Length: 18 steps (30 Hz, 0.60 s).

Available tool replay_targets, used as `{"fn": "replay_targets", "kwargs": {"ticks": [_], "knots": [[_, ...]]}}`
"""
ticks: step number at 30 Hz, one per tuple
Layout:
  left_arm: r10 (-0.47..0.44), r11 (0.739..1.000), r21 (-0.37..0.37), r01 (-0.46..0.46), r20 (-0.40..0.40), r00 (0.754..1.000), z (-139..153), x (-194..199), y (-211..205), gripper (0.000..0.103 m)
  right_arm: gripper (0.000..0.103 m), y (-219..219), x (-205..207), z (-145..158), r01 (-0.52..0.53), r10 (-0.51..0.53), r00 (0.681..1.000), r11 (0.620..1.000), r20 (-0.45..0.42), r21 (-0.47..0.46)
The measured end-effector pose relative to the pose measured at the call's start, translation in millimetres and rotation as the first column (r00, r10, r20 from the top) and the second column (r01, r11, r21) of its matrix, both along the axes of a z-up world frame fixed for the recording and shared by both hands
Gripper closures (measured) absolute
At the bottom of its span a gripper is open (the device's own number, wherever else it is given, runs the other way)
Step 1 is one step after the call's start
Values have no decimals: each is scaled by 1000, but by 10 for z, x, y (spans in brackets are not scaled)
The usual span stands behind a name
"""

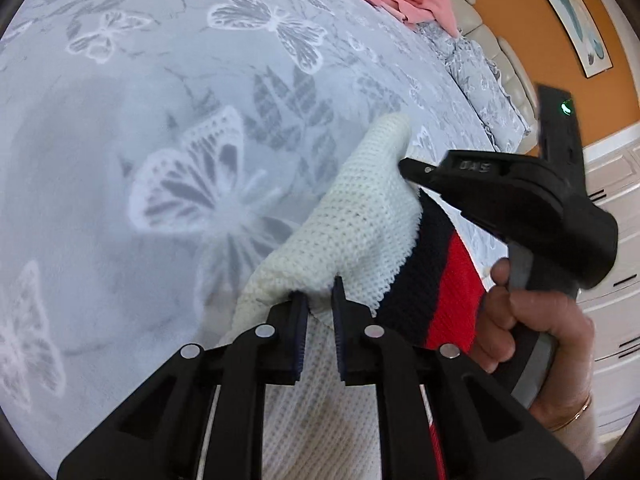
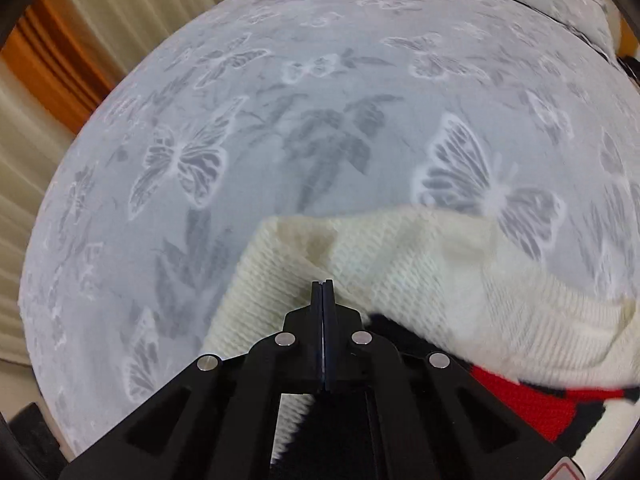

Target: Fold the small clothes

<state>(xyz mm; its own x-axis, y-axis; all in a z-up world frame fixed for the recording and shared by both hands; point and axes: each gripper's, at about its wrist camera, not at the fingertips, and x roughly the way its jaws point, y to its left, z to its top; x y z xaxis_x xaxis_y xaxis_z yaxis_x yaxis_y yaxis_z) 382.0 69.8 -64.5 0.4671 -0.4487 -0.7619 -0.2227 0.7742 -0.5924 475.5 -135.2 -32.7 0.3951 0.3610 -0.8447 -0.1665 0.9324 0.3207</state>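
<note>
Butterfly-print bedspread (image 1: 120,120) fills your left view: your left tool (image 1: 320,300) stands parted around the cream knit sweater's (image 1: 352,224) edge, your right tool (image 1: 412,168) pinching its far side. Right view: that tool (image 2: 323,292) is clenched on the sweater (image 2: 420,264), held above the bed.

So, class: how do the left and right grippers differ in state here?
The left gripper has its fingers apart, with knit fabric between them; the right gripper has its fingers pressed together. The left sits at the cream sweater's edge; the right reaches over its cream part. Both are black and meet the same sweater.
</note>
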Motion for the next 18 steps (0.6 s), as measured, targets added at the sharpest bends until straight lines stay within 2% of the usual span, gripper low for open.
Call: {"fn": "replay_targets", "kwargs": {"ticks": [2, 4, 5, 6, 8, 9, 11, 12, 13, 15, 16, 17, 18], "knots": [[-18, 1000, 13, 18, 8, 1000, -23, -1, 22, 90, 92, 22, -77, 53, 1, -2, 1000, 998, 23, 55], [-15, 1000, 19, 15, 7, 1000, -68, 24, 26, 90, 92, 204, -10, -73, -54, 53, 998, 998, -21, -43], [-14, 999, 46, 13, 11, 1000, -57, 25, 8, 90, 95, 316, 9, -206, -92, 86, 995, 987, -56, -132], [-28, 996, 80, 27, 11, 1000, -27, 6, -22, 90, 96, 343, 4, -160, -90, 87, 996, 985, -32, -145], [-74, 986, 151, 72, 7, 997, 108, -62, -96, 88, 95, 243, -80, 32, -25, 24, 1000, 993, -12, -113], [-94, 981, 173, 91, 9, 996, 183, -94, -122, 85, 95, 117, -230, 218, 14, -12, 999, 998, 32, -58], [-129, 967, 225, 121, 21, 991, 330, -208, -128, 77, 93, -117, -618, 511, 48, -42, 990, 998, 136, -44], [-169, 955, 252, 156, 32, 985, 420, -316, -142, 71, 91, -302, -943, 642, 74, -64, 981, 996, 185, -50], [-202, 943, 278, 184, 37, 979, 473, -404, -158, 68, 84, -452, -1177, 693, 92, -80, 976, 994, 202, -50], [-245, 911, 347, 223, 20, 969, 551, -621, -165, 62, 76, -895, -1864, 716, 150, -134, 970, 986, 205, -67], [-256, 908, 344, 237, 8, 967, 574, -734, -145, 56, 71, -1076, -2015, 651, 174, -155, 969, 981, 193, -85], [-273, 912, 316, 261, -8, 962, 594, -904, -90, 50, 67, -1330, -2395, 586, 218, -193, 966, 966, 172, -140], [-276, 915, 299, 271, -25, 961, 590, -1033, -21, 37, 65, -1507, -2724, 546, 249, -220, 962, 949, 159, -193]]}}
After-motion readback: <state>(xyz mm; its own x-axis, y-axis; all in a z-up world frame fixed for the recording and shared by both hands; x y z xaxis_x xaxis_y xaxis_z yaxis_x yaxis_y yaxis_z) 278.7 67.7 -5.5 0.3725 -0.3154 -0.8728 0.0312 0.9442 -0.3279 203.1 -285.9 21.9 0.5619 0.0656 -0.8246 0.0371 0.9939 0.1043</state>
